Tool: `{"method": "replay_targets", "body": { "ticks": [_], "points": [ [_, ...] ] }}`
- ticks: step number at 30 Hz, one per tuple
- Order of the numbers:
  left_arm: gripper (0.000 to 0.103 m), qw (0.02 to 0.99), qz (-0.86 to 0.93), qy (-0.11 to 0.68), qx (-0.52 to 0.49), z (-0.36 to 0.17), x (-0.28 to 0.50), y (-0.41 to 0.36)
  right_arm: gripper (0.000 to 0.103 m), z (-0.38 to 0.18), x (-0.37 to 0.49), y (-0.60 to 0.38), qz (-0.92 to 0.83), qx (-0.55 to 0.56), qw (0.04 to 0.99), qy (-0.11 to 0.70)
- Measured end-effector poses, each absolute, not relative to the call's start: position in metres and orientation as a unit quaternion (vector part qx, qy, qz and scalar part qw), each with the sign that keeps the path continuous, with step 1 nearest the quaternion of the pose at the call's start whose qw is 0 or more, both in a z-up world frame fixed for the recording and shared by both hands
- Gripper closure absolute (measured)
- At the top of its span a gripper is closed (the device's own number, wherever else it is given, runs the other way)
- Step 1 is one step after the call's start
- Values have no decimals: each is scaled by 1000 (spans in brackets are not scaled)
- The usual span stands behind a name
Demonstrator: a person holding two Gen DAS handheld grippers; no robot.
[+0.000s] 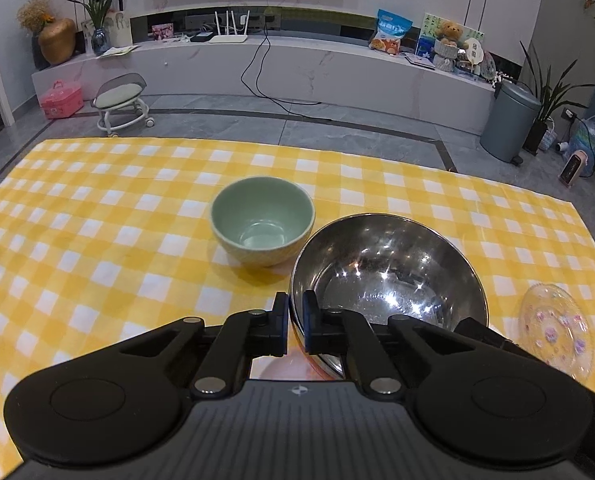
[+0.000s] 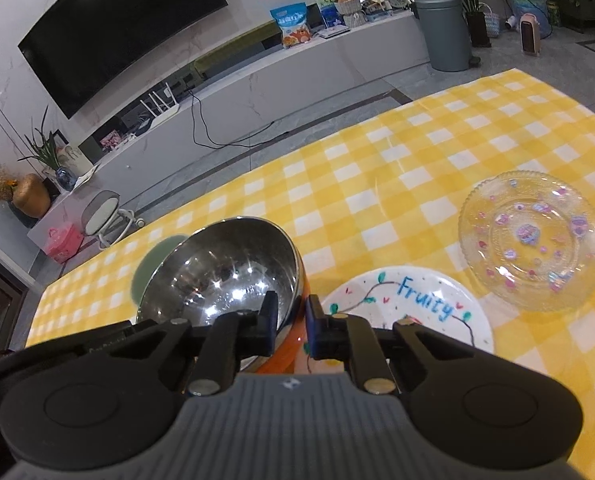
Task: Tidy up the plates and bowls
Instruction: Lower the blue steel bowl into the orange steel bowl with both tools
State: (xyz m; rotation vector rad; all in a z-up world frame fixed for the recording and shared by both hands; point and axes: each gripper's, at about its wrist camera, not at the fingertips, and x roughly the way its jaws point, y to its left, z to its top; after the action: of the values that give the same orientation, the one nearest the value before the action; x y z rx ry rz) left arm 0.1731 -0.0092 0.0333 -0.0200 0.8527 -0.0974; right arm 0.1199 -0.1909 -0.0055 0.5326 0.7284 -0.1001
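Observation:
A steel bowl (image 1: 385,276) with an orange outside is held over the yellow checked table (image 1: 97,220). My left gripper (image 1: 296,322) is shut on its near left rim. My right gripper (image 2: 291,326) is shut on its right rim, and the bowl (image 2: 221,272) tilts in that view. A green ceramic bowl (image 1: 263,224) stands just behind it, partly hidden in the right wrist view (image 2: 153,268). A white plate lettered "Fruity" (image 2: 413,308) lies under the right gripper. A clear glass plate with pink spots (image 2: 531,240) lies to the right, also in the left wrist view (image 1: 555,328).
The table's far edge (image 1: 257,142) drops to a grey tiled floor. Beyond it are a TV bench (image 1: 297,68), a small wheeled stool (image 1: 123,102), a grey bin (image 1: 509,120) and a pink box (image 1: 61,98).

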Motion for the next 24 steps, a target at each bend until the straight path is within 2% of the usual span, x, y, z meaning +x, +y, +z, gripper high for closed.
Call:
{"method": "replay_targets", "body": {
  "ticks": [5,18,24],
  "points": [
    [96,910,-47,411,-9,49,143,4,93,11,85,-186,-35,262,900,346],
    [94,915,-11,395,-83,92,57,86,94,55,0,-135,38,253,906,339],
    [94,917,22,385,-101,92,29,123,95,61,-23,-96,75,226,907,346]
  ]
}}
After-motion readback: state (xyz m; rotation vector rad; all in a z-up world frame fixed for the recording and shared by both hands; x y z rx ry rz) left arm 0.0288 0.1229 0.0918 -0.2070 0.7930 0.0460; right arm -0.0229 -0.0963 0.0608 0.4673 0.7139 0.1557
